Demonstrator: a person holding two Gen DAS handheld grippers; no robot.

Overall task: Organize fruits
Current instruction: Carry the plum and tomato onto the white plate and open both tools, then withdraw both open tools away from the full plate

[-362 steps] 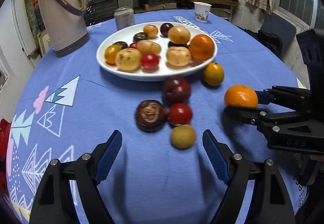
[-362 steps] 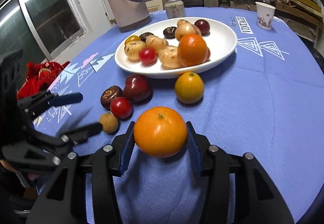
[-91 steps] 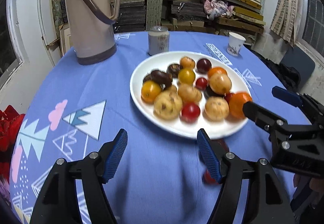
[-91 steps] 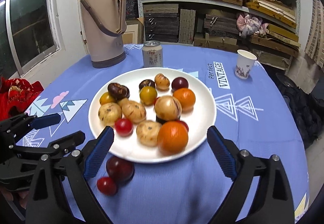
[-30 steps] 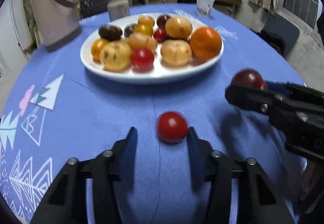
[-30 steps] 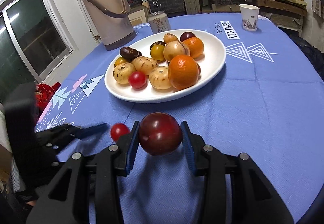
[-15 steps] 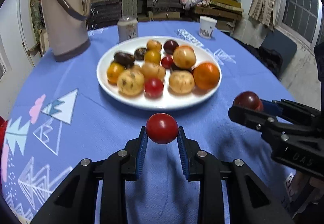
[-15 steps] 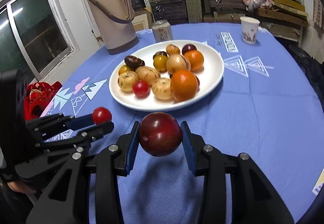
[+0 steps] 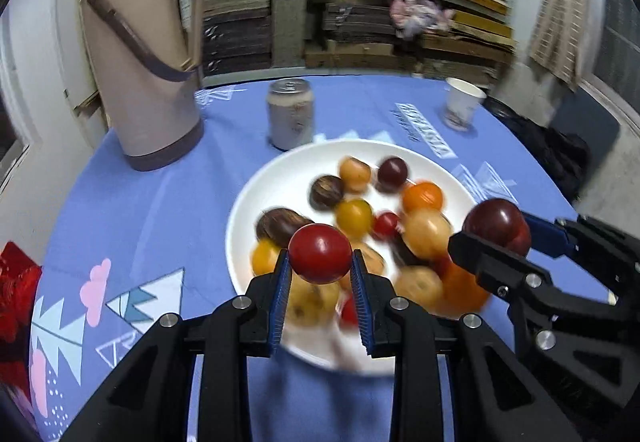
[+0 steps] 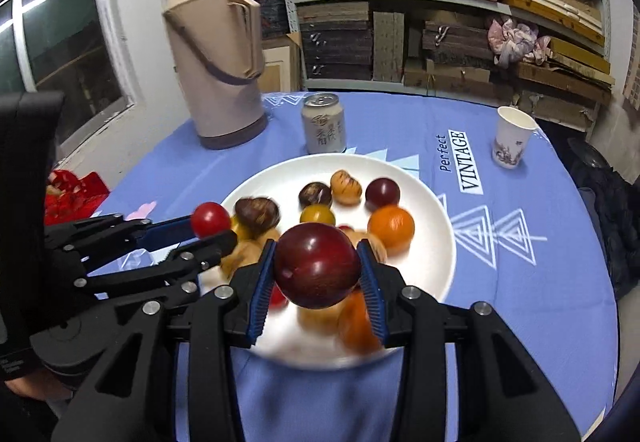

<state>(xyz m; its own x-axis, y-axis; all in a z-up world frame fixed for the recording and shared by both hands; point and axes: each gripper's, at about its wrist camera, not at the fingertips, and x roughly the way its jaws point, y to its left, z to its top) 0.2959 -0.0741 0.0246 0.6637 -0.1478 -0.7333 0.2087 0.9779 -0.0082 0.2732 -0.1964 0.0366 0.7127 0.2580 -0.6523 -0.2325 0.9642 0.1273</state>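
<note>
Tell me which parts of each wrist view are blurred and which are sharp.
Left wrist view: the plate and its fruit smear with motion, while the left claw and its red tomato stay crisp. Right wrist view: the plate's near fruit blur; the right claw, dark plum and can are sharp.

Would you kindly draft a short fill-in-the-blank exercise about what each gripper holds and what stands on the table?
1. The left gripper is shut on a small ____ tomato.
2. The right gripper grips a dark red ____.
3. Both fruits hang above the white ____.
4. Between the thermos and the paper cup stands a drink ____.

Missing words: red; plum; plate; can
</note>
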